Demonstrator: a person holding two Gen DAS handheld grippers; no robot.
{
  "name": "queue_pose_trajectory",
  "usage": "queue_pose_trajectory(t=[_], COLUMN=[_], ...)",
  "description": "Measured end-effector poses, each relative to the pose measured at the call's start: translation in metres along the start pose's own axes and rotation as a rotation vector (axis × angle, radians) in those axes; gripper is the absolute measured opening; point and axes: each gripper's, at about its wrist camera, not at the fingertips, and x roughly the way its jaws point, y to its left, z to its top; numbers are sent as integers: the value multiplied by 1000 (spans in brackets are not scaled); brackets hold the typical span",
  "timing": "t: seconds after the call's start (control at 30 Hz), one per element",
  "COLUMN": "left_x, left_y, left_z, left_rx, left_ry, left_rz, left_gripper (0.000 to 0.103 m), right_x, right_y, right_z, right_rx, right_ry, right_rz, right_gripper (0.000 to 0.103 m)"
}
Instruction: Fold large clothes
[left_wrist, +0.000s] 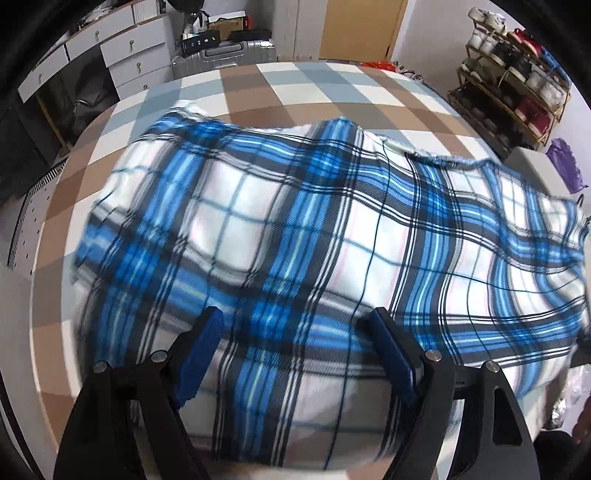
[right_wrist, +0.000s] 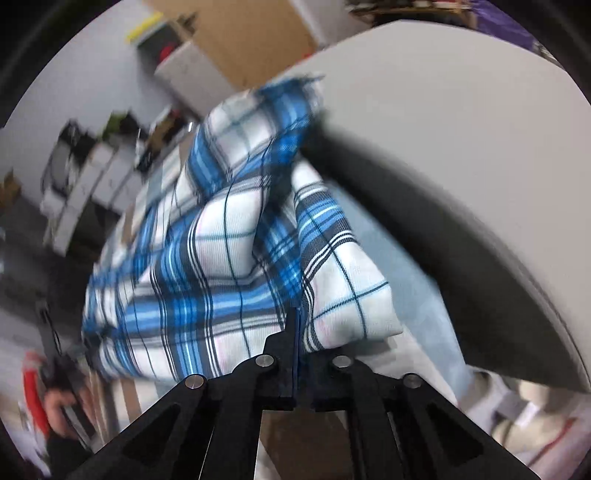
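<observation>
You are pinching the plaid cloth (right_wrist: 236, 266) in your right gripper (right_wrist: 295, 325), mid-fold. Your left gripper (left_wrist: 295, 332) is hovering spread over the cloth; next, I judge, clamp the edge toward six o'clock.

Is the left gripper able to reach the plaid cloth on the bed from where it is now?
Probably yes. The left gripper has its jaws open directly over the plaid cloth, and nothing lies between them and the fabric. The cloth is spread on the checked bed cover.

Blue, white and black plaid cloth (left_wrist: 295, 229) lies on a brown, grey-blue and white checked bedcover (left_wrist: 258, 88).
</observation>
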Motion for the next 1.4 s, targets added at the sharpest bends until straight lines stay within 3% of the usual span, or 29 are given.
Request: queue_pose_trajectory(t=[0.07, 0.13, 0.17, 0.2, 0.27, 0.33, 0.43, 0.53, 0.63, 0.77, 0.87, 0.93, 1.0, 1.13, 1.3, 1.4], left_x=[-20, -38, -47, -50, -49, -39, -27, -27, -23, -13, -15, -25, -34, -39, -21, -12], left_y=[15, 35, 50, 62, 84, 94, 101, 106, 118, 129, 122, 110, 98, 91, 101, 113], left_z=[-5, -14, -22, -30, -46, -57, -63, -60, -59, -58, -52, -45, -42, -47, -36, -33], left_rx=[-33, -82, -130, -179, -283, -349, -398, -434, -507, -627, -612, -532, -458, -410, -433, -509], left_ry=[-36, -67, -61, -51, -8, 56, 62, 8, -34, -105, -166, -220, -269, -306, -249, -221], left_rz=[25, 10, -5, -28, -125, -213, -241, -302, -403, -543, -622, -646, -604, -471, -409, -372], left_gripper=[77, 77, 77, 77, 77, 77, 79, 80, 88, 90, 90, 90, 90, 90, 90, 90], right_x=[-6, -17, -28, -35, -48, -52, -50, -43, -33, -18, -9, -4, 1, 5, -1, -4], right_y=[-5, -11, -17, -19, -13, -1, 31, 70, 94, 104, 99, 94, 86, 77, 78, 84], right_z=[-1, -2, -10, -13, -16, -14, -12, -14, -14, -12, -13, -15, -17, -20, -20, -22], right_rx=[13, 15, 17, 14, -21, -50, -113, -170, -184, -192, -209, -218, -213, -183, -188, -203], right_ry=[7, -3, -26, -52, -105, -131, -142, -134, -123, -144, -129, -111, -91, -52, -63, -70], right_rz=[18, 34, 47, 50, 57, 85, 152, 217, 260, 261, 242, 242, 246, 264, 285, 293], right_gripper=[16, 48, 56, 62, 64, 75, 77, 77, 77, 77, 77, 77, 77, 77, 77, 77])
